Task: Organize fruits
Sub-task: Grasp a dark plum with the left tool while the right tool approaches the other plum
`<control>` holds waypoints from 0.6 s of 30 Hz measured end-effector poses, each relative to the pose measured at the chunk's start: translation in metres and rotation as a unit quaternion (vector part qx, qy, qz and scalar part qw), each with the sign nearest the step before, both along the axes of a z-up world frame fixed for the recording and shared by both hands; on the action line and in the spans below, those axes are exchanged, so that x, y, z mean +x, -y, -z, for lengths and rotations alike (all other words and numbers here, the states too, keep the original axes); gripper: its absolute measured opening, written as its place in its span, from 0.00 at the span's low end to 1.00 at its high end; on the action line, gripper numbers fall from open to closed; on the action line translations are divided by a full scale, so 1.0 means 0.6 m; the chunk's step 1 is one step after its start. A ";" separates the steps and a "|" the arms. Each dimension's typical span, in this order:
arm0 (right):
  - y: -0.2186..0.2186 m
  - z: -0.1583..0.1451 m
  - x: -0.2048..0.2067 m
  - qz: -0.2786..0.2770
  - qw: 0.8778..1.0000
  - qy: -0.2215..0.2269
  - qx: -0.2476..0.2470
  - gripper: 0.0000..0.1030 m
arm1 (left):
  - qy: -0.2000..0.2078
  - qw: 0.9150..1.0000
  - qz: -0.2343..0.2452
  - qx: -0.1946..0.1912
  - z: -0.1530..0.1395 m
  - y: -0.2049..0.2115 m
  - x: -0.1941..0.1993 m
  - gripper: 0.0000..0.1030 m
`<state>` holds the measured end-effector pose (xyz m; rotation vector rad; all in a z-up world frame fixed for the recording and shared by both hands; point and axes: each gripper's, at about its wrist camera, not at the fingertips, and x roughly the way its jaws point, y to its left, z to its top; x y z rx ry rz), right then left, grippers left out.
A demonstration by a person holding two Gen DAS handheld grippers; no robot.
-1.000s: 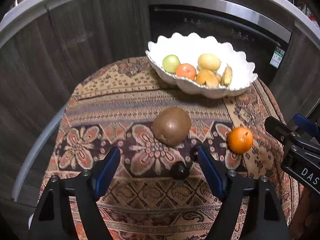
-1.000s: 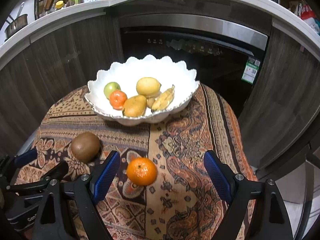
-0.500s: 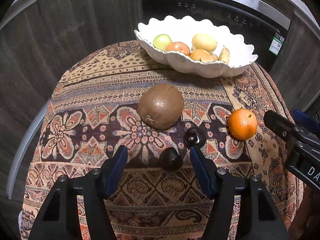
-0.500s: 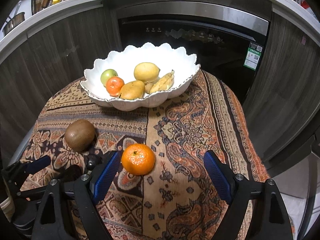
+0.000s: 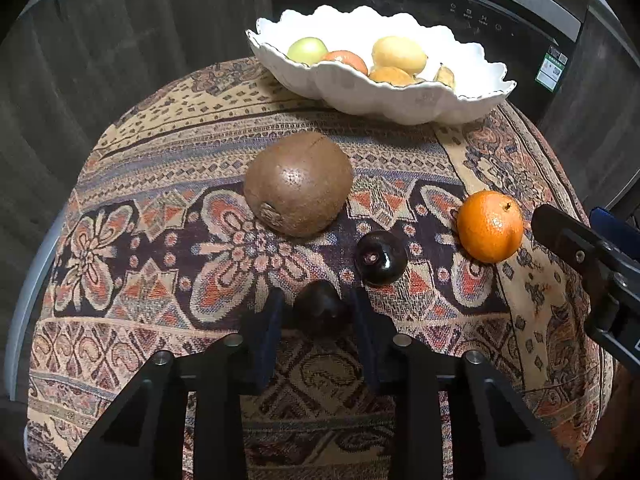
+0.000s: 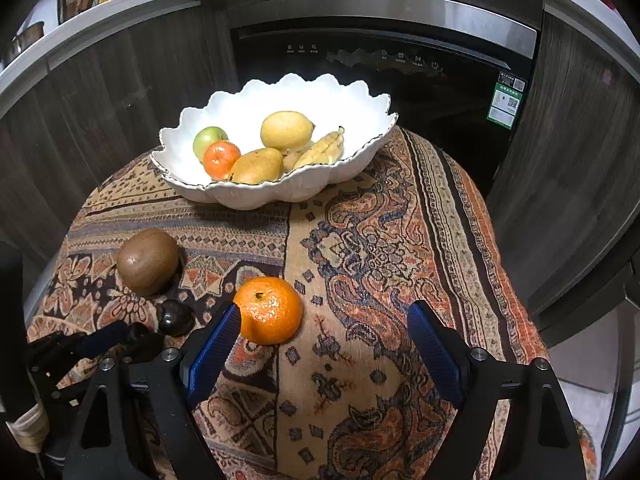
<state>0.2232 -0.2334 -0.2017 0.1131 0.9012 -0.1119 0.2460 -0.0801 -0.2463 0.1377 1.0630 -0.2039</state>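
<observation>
My left gripper (image 5: 318, 312) has closed onto a small dark round fruit (image 5: 319, 307) lying on the patterned cloth. A second dark fruit (image 5: 381, 257) lies just beyond it to the right, and a brown kiwi (image 5: 298, 183) sits further on. My right gripper (image 6: 324, 340) is open low over the cloth, with the orange (image 6: 269, 309) against its left finger (image 6: 212, 350). The orange also shows in the left wrist view (image 5: 489, 225). A white scalloped bowl (image 6: 256, 196) at the back holds several fruits.
The round table's patterned cloth (image 6: 380, 264) drops off at the edges. A dark oven front (image 6: 384, 64) and wood cabinets (image 6: 100, 92) stand behind the bowl. The right gripper's body (image 5: 592, 264) shows at the right of the left wrist view.
My left gripper moved forward and down and its fingers closed around the near dark fruit. My right gripper moved slightly closer to the orange.
</observation>
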 end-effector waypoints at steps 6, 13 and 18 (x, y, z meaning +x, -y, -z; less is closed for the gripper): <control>0.002 0.002 -0.002 0.002 1.000 -0.002 -0.002 0.84 | 0.001 1.000 0.005 -0.003 -0.001 0.004 0.002 0.27; -0.006 -0.003 -0.002 -0.003 1.000 0.000 -0.006 0.84 | 0.003 1.000 -0.003 -0.004 -0.007 -0.008 -0.004 0.26; -0.023 -0.010 -0.002 -0.014 1.000 0.005 -0.011 0.84 | 0.011 1.000 -0.014 -0.002 -0.019 -0.030 -0.011 0.26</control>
